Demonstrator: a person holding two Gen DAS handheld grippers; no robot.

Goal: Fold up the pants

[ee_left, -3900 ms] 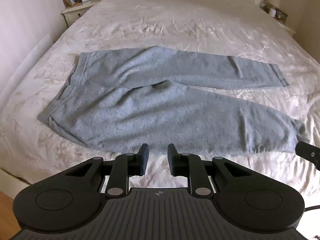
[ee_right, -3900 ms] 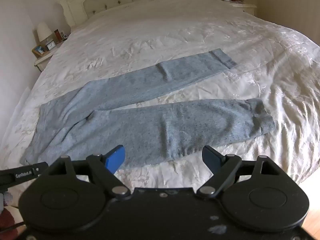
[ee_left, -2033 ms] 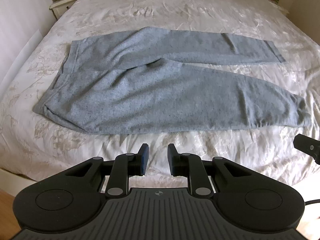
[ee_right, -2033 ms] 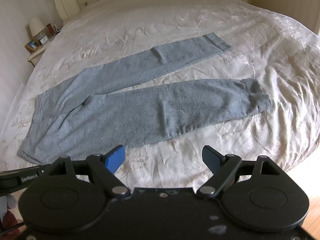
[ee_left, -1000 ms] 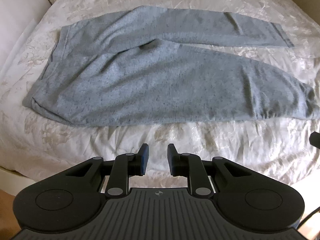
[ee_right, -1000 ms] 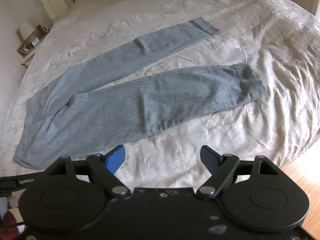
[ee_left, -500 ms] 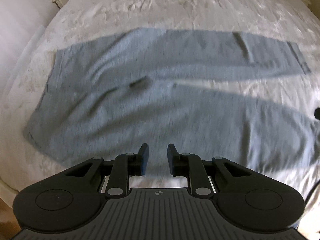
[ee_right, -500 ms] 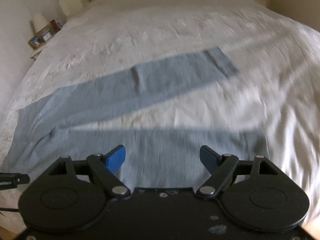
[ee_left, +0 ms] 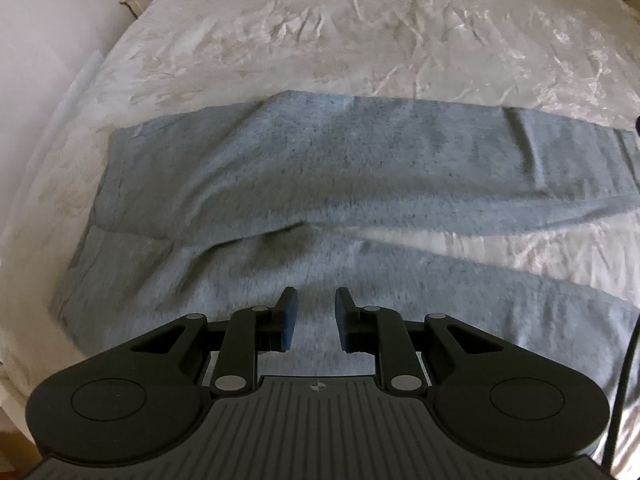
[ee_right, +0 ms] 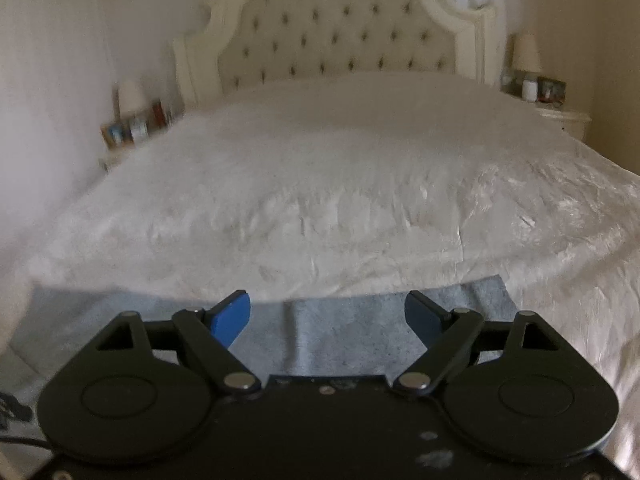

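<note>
Grey sweatpants (ee_left: 320, 168) lie flat on the bed, waistband to the left, both legs running right, with a dark crease at the crotch. My left gripper (ee_left: 316, 308) hovers over the near leg just below that crotch. Its jaws stand a narrow gap apart with nothing between them. In the right wrist view only a strip of the pants' far leg (ee_right: 352, 332) shows, near its cuff end. My right gripper (ee_right: 328, 304) hangs above that strip, jaws opening wide and empty. The right view is blurred.
A crinkled white bedspread (ee_left: 360, 20) covers the bed around the pants. A tufted cream headboard (ee_right: 340, 32) stands at the far end. Nightstands with lamps and small items flank it, one on the left (ee_right: 132, 128) and one on the right (ee_right: 560, 116).
Both grippers have moved forward over the bed. The left one now sits above the near leg instead of before the pants' edge. The right view has tilted up to show the headboard.
</note>
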